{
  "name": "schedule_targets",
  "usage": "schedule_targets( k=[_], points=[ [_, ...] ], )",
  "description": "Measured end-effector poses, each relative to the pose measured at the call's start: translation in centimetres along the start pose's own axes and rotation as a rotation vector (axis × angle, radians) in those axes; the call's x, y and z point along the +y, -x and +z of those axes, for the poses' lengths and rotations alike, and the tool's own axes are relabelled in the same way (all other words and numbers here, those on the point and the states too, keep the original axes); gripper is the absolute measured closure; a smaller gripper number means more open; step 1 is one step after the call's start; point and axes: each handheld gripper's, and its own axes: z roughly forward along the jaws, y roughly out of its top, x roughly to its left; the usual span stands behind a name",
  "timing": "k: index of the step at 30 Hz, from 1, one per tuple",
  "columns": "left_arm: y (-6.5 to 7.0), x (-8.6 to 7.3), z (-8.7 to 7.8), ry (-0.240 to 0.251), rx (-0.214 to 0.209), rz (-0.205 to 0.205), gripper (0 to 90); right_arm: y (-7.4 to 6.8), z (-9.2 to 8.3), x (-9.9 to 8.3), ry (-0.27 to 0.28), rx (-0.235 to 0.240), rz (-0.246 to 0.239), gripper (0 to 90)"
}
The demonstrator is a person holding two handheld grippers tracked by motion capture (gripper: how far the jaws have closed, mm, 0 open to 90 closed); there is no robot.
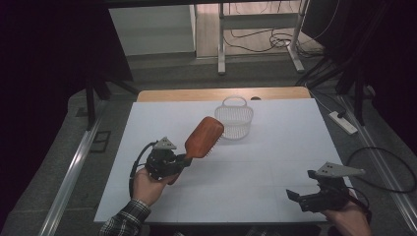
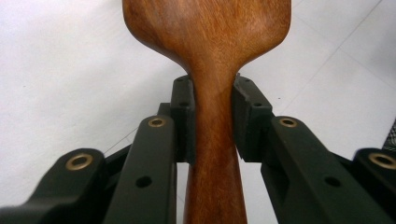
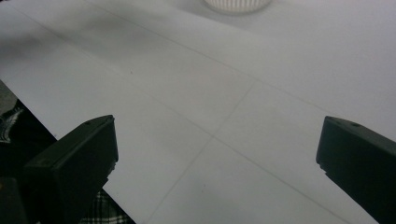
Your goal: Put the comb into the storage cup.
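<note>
Jaws of left gripper [image 2: 210,116] clamp one hairbrush [image 1: 203,138]; one basket [image 1: 234,118] nearby.

Plaid sleeve [image 1: 125,217]; black fingers [image 2: 184,119] with brass rivets.

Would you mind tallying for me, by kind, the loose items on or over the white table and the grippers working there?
Wooden hairbrush: 1, its handle clamped in the left gripper
White slotted basket: 1, standing on the table
Grippers: 2, counting the right gripper, which is open with nothing between its jaws
Total: 4
</note>
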Motion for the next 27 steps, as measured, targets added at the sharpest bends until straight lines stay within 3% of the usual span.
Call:
schedule_targets(
  k=[3, 11, 19, 24, 27],
  points=[
    [0.3, 0.0, -0.1, 0.010, -0.009, 0.003, 72.1, -0.1, 0.3, 0.6, 0.020, 0.048, -0.001, 0.0],
    [0.7, 0.3, -0.2, 0.026, -0.027, 0.015, 72.0, -0.9, 1.0, 2.6, 0.087, 0.100, -0.034, 0.0],
    [1.0, 0.6, 0.0, 0.033, -0.044, 0.035, 72.1, -1.3, 2.5, 4.2, 0.104, 0.143, 0.009, 0.0],
    [1.3, 0.8, 0.2, 0.038, -0.063, 0.048, 72.0, -1.0, 3.2, 5.1, 0.130, 0.187, 0.060, 0.0],
    [1.5, 0.9, 0.3, 0.044, -0.075, 0.053, 72.0, -1.0, 3.7, 5.6, 0.132, 0.184, 0.058, 0.0]
  ],
)
